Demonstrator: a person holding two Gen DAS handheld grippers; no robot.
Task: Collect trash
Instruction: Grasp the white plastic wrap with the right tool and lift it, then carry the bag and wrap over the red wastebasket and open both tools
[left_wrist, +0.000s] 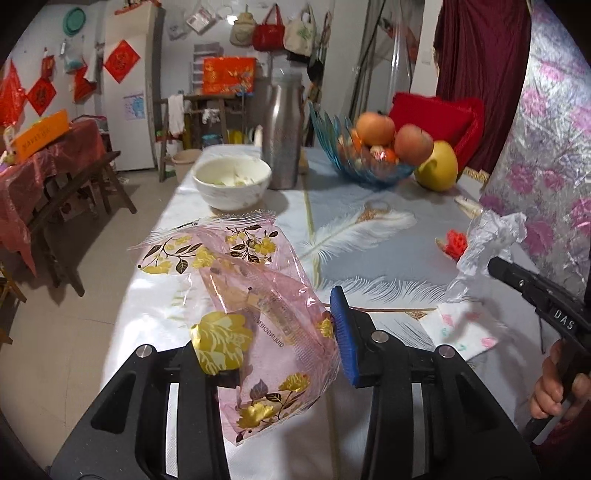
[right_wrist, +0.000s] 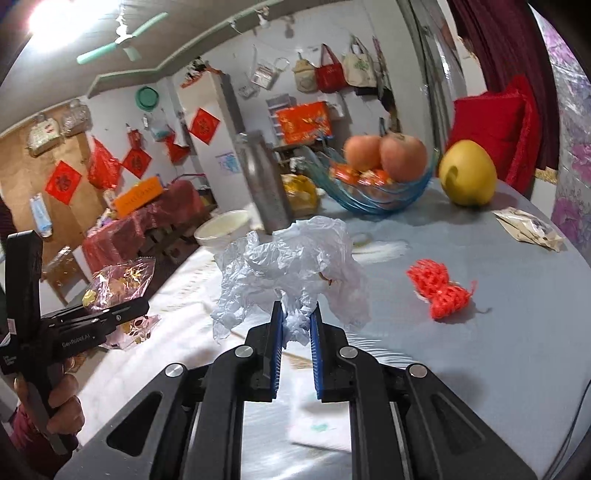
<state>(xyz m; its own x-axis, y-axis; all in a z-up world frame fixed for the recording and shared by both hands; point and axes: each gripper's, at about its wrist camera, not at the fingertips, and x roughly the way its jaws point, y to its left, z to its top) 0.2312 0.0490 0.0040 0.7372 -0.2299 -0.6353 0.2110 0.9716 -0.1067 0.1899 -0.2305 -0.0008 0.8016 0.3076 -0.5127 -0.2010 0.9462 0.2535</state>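
- Your left claw (left_wrist: 280, 350) is clamped on a pink see-through wrapper (left_wrist: 236, 295) printed with gold flowers; the pads sit partly closed with the film bunched between them.
- That wrapper runs long-ways from the claw up and away to the left, its crimped, zig-zag end (left_wrist: 240, 216) pointing toward the white bowl (left_wrist: 232, 181) ahead of the claw, its other end hanging down below the pads.
- Your right claw (right_wrist: 296, 332) is pinched tight on a crumpled white plastic bag (right_wrist: 291, 266); only a thin twist of film sits between the blue pads (right_wrist: 277, 347).
- The bag billows up and forward from the pads with no clear long axis, and hangs clear of the surface (right_wrist: 480, 350).
- Ahead and right of your right claw a red mesh fruit net (right_wrist: 439, 290) lies on the surface, its long axis slanting from upper left to lower right.
- Farther right, near the edge, a flat beige packet (right_wrist: 530, 229) lies.
- Just below your right claw there's a white napkin (right_wrist: 321, 424) with a faint print.
- Beyond both claws stand a steel flask (left_wrist: 282, 136), a blue glass fruit bowl (left_wrist: 373, 170) with apples, and a yellow pomelo (left_wrist: 437, 166) beside it.
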